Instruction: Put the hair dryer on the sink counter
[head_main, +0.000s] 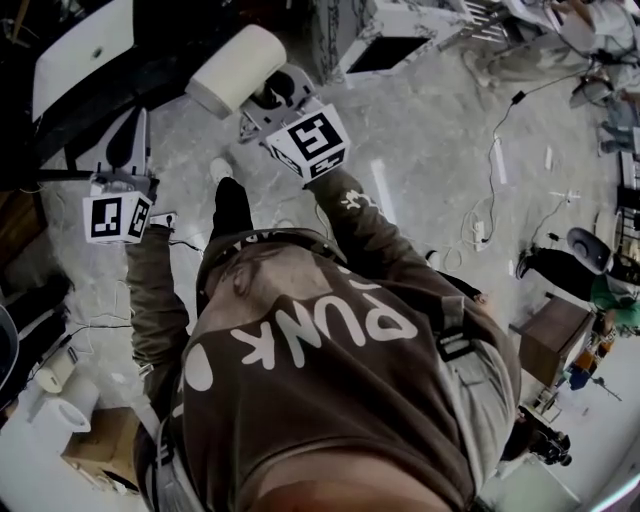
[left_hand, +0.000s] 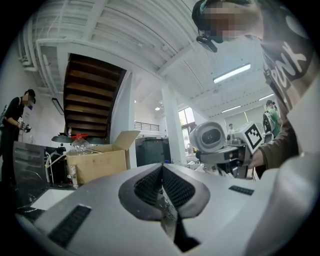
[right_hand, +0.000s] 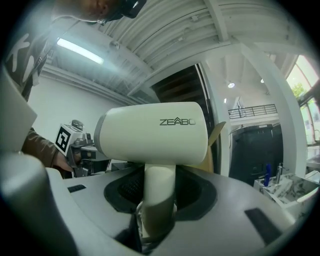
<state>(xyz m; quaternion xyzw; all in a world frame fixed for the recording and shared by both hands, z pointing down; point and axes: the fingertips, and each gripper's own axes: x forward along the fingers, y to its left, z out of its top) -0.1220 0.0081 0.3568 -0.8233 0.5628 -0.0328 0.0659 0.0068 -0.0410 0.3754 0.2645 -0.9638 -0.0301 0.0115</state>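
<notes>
Nearest, the right gripper is clamped on the hair dryer. Its pads press the cream handle from both sides, so the handle runs out along the gripper's own line. The barrel sits crosswise at the far end, like the head of a T. The hair dryer therefore lies in the gripper, not away from it, and is carried in the air above the floor, resting on nothing.

The left gripper is to the left of the hair dryer, alongside and apart from it. Its jaws are pressed together and it holds no part of the hair dryer. The placing therefore looks to be the right hand's job.

Farther off, to the left of the hair dryer in the left gripper view, stands a cardboard box. In the head view, beyond and left of the hair dryer, a dark surface carries a white slab. I cannot tell whether that is the sink worktop.

The coming move probably means carrying the hair dryer onward in that direction. It would then be lowered until barrel and handle lie flat before the gripper lets go.
</notes>
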